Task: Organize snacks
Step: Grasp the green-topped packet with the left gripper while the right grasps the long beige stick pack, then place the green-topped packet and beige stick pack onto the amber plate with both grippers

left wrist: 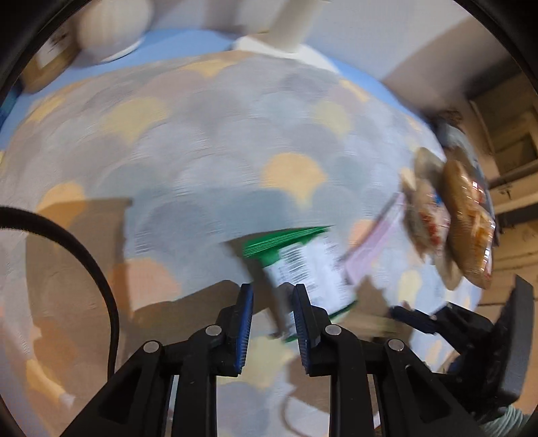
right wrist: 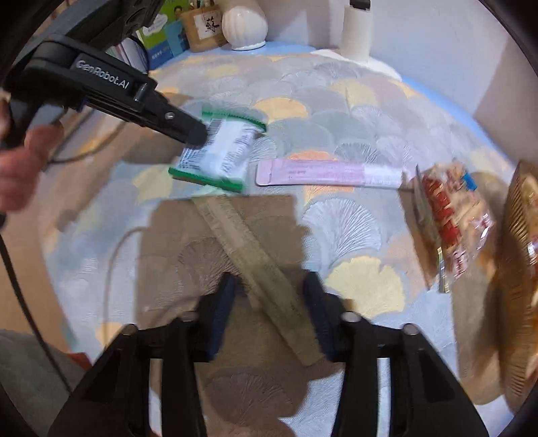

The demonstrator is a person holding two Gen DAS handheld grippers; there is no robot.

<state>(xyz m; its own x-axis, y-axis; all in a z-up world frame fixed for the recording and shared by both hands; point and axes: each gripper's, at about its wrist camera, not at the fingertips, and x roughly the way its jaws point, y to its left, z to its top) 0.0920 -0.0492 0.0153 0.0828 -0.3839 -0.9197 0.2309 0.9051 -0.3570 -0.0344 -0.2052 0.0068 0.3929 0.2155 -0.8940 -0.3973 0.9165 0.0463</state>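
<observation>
A green-and-white snack packet [left wrist: 306, 265] [right wrist: 218, 153] lies on the patterned cloth. My left gripper [left wrist: 273, 322] is open just before its near edge; in the right wrist view its tips [right wrist: 196, 134] touch the packet's left side. A long beige-green stick pack [right wrist: 259, 272] lies diagonally between the open fingers of my right gripper [right wrist: 269, 312]. A pink stick pack [right wrist: 329, 173] [left wrist: 376, 235] lies beyond it. A clear red-printed snack bag [right wrist: 454, 222] [left wrist: 425, 215] and a brown bag [right wrist: 521, 269] [left wrist: 467, 222] lie at the right.
The fan-patterned cloth [right wrist: 349, 111] covers a blue table. At the back stand a white ribbed vase [right wrist: 243, 23], a white cylinder [right wrist: 358, 30], a wooden box and books [right wrist: 161, 33]. A black cable [left wrist: 97, 275] hangs at left.
</observation>
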